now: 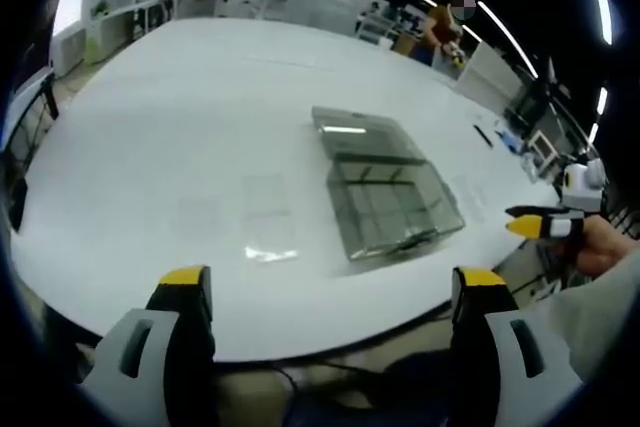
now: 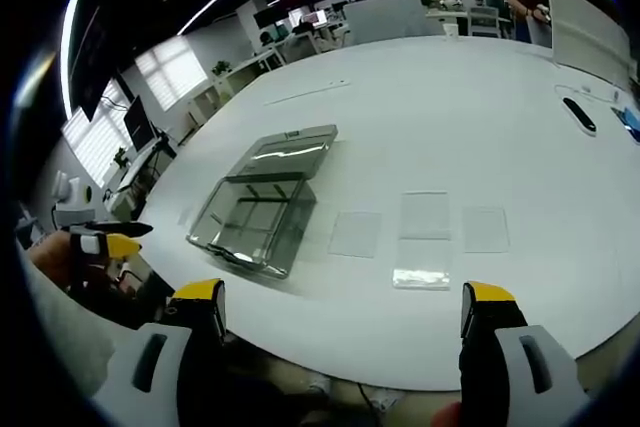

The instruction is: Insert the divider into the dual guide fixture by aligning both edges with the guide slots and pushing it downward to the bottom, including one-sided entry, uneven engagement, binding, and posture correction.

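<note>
A clear dual guide fixture, a box with inner ribs and a hinged lid part, lies on the white table. Several clear flat dividers lie beside it: one near its side, another by the front edge, also seen as divider sheets. My left gripper is open, off the table's near edge, holding nothing. My right gripper is also open and empty. In the left gripper view, the right gripper comes in at the right, held by a hand.
A black pen-like object lies far across the table. A person stands beyond the table among office desks. A chair stands at the table's left edge. The left gripper shows beside the fixture's left.
</note>
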The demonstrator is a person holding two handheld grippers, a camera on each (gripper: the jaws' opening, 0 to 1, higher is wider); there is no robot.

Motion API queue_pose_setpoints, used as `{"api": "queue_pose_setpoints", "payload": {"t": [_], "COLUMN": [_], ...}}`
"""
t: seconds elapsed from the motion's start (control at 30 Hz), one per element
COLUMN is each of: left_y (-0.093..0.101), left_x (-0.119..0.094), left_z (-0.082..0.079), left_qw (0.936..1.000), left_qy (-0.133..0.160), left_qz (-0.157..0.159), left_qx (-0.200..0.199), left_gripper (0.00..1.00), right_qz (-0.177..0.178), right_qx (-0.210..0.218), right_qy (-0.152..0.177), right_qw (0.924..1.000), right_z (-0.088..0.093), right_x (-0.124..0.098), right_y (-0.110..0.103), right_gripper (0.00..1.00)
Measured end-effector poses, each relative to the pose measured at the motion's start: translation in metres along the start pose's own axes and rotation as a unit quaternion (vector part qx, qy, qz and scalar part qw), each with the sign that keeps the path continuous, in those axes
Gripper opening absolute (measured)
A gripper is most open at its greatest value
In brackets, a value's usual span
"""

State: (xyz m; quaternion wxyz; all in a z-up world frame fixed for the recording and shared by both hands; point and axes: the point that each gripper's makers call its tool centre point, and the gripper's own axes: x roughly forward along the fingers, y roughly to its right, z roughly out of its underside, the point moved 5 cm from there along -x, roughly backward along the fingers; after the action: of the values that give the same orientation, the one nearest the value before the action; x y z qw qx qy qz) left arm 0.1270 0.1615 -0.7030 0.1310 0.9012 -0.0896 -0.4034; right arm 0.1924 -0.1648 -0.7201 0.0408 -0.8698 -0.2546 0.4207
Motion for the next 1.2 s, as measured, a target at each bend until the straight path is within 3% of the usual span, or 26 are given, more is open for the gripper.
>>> {"api": "queue_pose_setpoints", "payload": {"t": [1.2], "left_y": [0.0045], "left_x": [-0.0037], "left_z": [-0.0017], "left_qw": [1.0], "left_qy": [0.003], "left_qz": [0.004], "left_qx": [0.006], "left_gripper": [0.98], "right_qz": [-0.005], "right_qx": [-0.003], "right_qy": [0.004], "right_qw": [1.0], "right_z": [0.0014], "right_x": [-0.0047], "right_y": [-0.0039], "right_gripper": [0.97]}}
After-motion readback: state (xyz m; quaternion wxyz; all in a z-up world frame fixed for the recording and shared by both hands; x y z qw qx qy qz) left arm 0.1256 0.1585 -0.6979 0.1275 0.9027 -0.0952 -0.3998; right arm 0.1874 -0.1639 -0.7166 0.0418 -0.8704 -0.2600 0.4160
